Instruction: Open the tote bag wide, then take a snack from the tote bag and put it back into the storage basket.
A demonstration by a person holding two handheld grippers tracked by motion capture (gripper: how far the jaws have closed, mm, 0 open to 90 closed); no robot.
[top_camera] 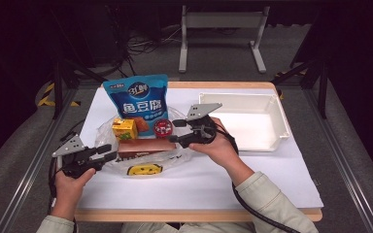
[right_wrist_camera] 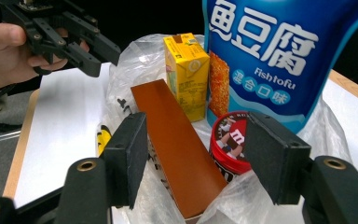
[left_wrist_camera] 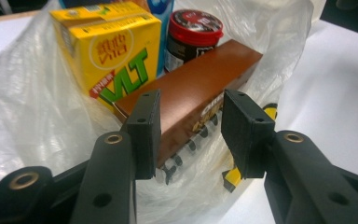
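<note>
While the plastic bag (top_camera: pixel 148 162) lies slack on the bench (top_camera: pixel 252 174), we hold both claws apart and empty — left claw (left_wrist_camera: pixel 191 128) facing the brown box's (left_wrist_camera: pixel 191 93) end, right claw (right_wrist_camera: pixel 198 158) over it — likely to lift it out.

Long brown box (left_wrist_camera: pixel 193 88) lies flat inside open clear plastic bag (left_wrist_camera: pixel 23 107).
</note>
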